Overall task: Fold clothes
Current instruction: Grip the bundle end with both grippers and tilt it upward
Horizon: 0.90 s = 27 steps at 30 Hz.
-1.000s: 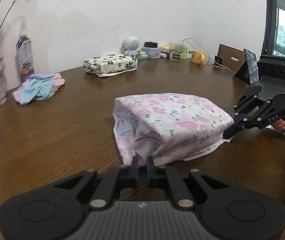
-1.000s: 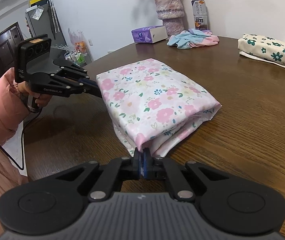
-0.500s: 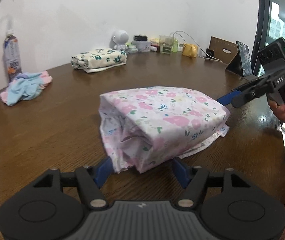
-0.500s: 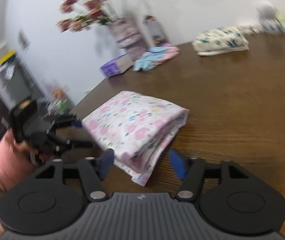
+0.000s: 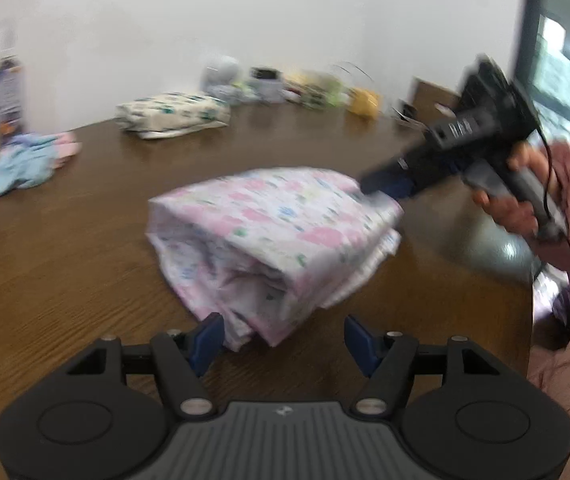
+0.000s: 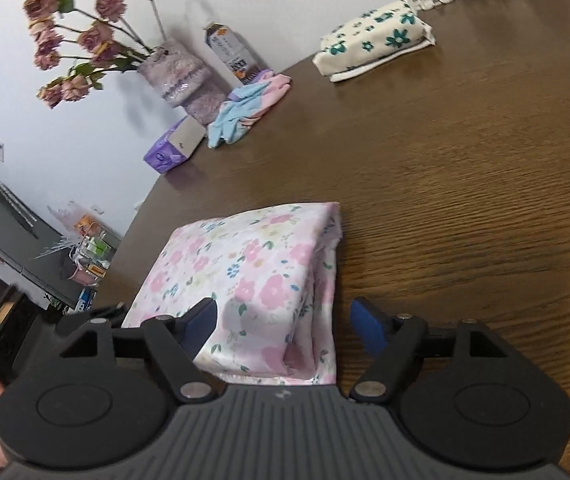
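While the big brown wooden table (image 6: 465,184) carries everything, the task item is the pink floral white cloth bundle (image 6: 253,276), lying as a thick squared-off packet near the table's front edge, several layers stacked, lower layer edges sticking out a bit on one side. So this piece already lies folded; edges are not perfectly flush, and a small tidy-up could be judged worthwhile. Far side: a cream cloth with green flowers (image 6: 373,40), also a neat folded packet near the wall. Smaller: a crumpled light-blue and pink garment (image 6: 245,108), bunched loose by the vase, not folded. Judgement: two pieces sit folded and one sits loose, so the loose one looks like what is left.

Right gripper (image 6: 285,320): blue fingers spread wide, straddling the near end of the floral bundle, gripping nothing. Left gripper (image 5: 281,338): fingers spread too, the bundle's corner lies between them, not pinched. Left view is motion-blurred, details soft. In it the right gripper hovers at the bundle's far corner; contact cannot be told.
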Each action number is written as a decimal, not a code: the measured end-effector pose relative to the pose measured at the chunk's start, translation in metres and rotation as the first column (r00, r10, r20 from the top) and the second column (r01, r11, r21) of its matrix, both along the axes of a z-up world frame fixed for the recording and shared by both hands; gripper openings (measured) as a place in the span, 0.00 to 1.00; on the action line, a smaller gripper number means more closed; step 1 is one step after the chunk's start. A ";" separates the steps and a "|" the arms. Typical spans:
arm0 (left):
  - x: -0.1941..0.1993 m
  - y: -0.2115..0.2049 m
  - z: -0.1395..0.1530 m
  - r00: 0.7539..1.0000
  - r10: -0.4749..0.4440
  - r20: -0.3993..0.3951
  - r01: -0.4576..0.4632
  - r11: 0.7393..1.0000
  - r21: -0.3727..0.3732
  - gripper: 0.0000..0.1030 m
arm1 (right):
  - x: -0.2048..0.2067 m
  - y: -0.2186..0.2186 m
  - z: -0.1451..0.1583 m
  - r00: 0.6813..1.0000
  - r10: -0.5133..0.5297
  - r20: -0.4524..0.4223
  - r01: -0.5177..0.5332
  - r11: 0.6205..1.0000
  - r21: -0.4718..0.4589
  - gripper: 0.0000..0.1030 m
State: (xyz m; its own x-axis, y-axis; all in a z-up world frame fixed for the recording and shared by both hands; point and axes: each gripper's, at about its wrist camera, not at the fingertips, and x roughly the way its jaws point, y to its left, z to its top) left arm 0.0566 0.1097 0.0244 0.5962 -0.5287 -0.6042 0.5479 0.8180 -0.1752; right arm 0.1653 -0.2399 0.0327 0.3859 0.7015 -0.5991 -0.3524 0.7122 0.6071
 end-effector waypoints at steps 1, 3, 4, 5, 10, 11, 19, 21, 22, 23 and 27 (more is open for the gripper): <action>0.000 0.009 0.006 0.999 0.038 -0.013 -0.039 0.997 -0.059 0.65 | 0.002 -0.003 -0.001 1.000 -0.005 -0.008 0.005 1.000 0.003 0.74; 0.000 0.027 0.017 0.993 0.111 -0.046 -0.118 0.977 -0.175 0.73 | 0.007 -0.008 -0.003 1.000 -0.014 -0.025 0.014 1.000 0.009 0.75; 0.002 0.032 0.021 0.988 0.139 -0.063 -0.149 0.966 -0.212 0.75 | 0.009 -0.010 -0.003 0.999 -0.018 -0.034 0.019 1.000 0.012 0.76; 0.006 0.033 0.024 0.984 0.161 -0.079 -0.175 0.956 -0.235 0.78 | 0.011 -0.010 -0.004 0.999 -0.019 -0.042 0.019 1.000 0.018 0.76; 0.037 0.020 0.016 0.940 0.237 -0.245 -0.299 0.917 -0.262 0.78 | 0.021 -0.004 -0.010 0.997 -0.005 -0.079 0.010 0.998 0.057 0.77; 0.044 0.016 0.010 0.924 0.251 -0.287 -0.326 0.910 -0.255 0.78 | 0.023 -0.003 -0.011 0.996 -0.002 -0.086 0.008 0.998 0.065 0.78; 0.059 0.015 -0.020 0.835 0.278 -0.474 -0.469 0.811 -0.350 0.70 | 0.030 0.009 -0.019 0.991 0.038 -0.128 -0.021 0.991 0.131 0.77; 0.058 0.017 -0.026 0.817 0.269 -0.509 -0.494 0.782 -0.379 0.58 | 0.030 0.011 -0.020 0.990 0.041 -0.135 -0.021 0.989 0.148 0.75; 0.058 0.017 -0.029 0.811 0.265 -0.522 -0.504 0.770 -0.392 0.56 | 0.030 0.012 -0.022 0.989 0.039 -0.141 -0.017 0.987 0.157 0.72; 0.058 0.019 -0.032 0.805 0.261 -0.532 -0.512 0.759 -0.403 0.53 | 0.031 0.012 -0.023 0.988 0.037 -0.149 -0.011 0.986 0.168 0.70; 0.061 0.023 -0.040 0.790 0.247 -0.561 -0.537 0.721 -0.438 0.47 | 0.034 0.005 -0.033 0.982 0.020 -0.188 0.022 0.976 0.217 0.57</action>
State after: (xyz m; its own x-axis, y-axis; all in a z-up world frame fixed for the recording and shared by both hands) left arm 0.1172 0.1330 -0.0152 0.5758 -0.6251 -0.5270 -0.0585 0.6115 -0.7891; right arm 0.1995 -0.2345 0.0000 0.2813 0.8224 -0.4945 -0.2164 0.5564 0.8022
